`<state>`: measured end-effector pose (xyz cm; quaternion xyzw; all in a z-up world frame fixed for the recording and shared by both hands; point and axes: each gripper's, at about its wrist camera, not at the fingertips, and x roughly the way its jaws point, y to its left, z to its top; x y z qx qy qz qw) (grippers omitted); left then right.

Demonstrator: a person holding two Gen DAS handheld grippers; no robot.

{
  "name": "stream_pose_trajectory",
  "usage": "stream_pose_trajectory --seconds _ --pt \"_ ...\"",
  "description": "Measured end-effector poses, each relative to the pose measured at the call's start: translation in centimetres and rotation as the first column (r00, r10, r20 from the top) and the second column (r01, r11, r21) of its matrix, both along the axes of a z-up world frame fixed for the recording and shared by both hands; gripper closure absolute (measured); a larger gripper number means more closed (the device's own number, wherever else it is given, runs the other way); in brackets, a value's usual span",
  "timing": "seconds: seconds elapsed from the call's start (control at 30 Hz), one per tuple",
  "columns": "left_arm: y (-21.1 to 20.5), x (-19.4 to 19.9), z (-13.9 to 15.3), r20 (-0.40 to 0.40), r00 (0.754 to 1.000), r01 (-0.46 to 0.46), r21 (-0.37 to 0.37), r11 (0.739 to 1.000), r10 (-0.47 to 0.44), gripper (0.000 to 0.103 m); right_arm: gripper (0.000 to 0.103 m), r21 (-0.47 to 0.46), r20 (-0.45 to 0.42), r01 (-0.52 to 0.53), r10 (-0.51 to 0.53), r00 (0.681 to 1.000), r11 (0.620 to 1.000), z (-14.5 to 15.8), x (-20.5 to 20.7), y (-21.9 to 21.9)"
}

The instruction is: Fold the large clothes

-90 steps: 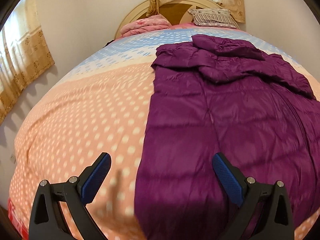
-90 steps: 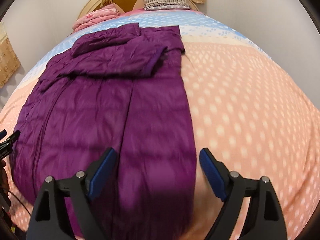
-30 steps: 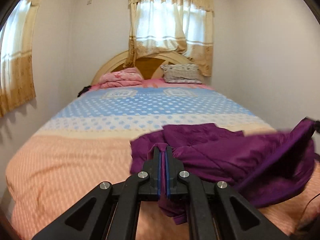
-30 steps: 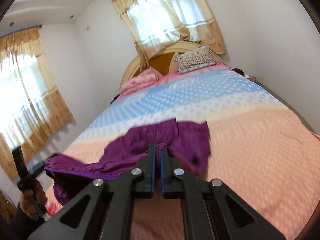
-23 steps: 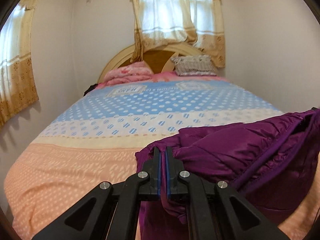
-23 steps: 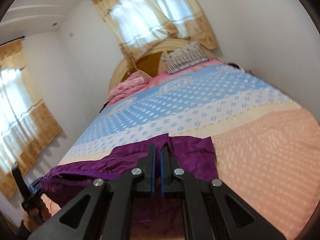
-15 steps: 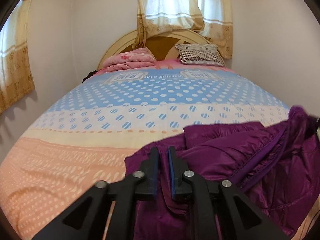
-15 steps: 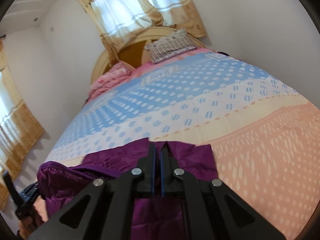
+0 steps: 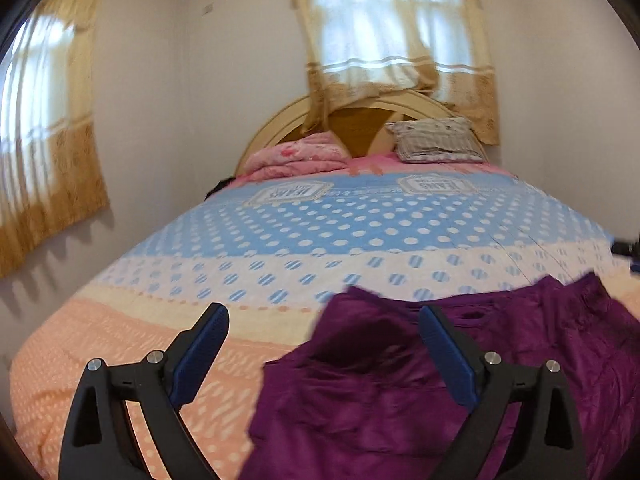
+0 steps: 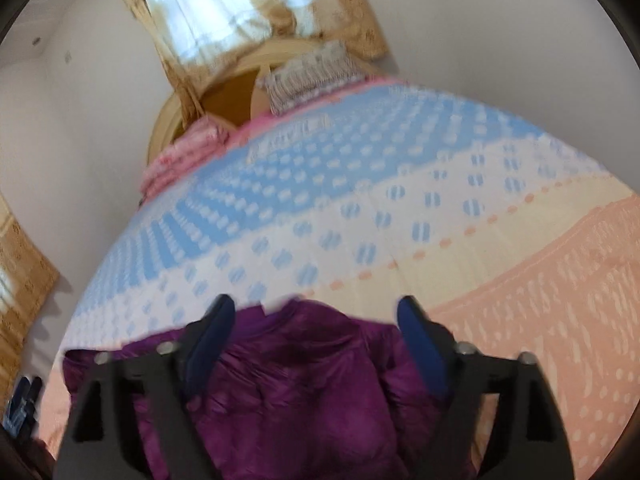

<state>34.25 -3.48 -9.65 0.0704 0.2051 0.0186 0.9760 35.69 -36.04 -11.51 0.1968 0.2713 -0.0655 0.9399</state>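
A purple quilted jacket point(image 9: 400, 392) lies folded over on the bed, in the near half of both views; it also shows in the right wrist view point(image 10: 304, 392). My left gripper point(image 9: 324, 352) is open and empty, just above the jacket's left edge, with the left finger over the bedspread. My right gripper point(image 10: 316, 340) is open and empty above the jacket's far edge. The right wrist view is blurred. The left gripper's tip point(image 10: 22, 400) shows at the far left of the right wrist view.
The bed point(image 9: 320, 232) has an orange, cream and blue dotted spread. A pink folded blanket point(image 9: 296, 158) and a grey pillow point(image 9: 436, 146) lie at the wooden headboard. Curtained windows are behind and to the left. Walls stand close on both sides.
Both grippers were shut on the jacket's hem and carried it toward the headboard. Now both have opened and let go, and the jacket lies folded on the bed.
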Motion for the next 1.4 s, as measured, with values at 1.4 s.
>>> stream_pose_trajectory --seconds 1.4 --pt "-1.1 14.1 -10.0 -0.39 0.906 -0.14 0.089 0.986 0.164 0.001 0.022 -0.224 -0.312 -0.151 0.076 0.947 0.963 -8.9 6.7 8.5"
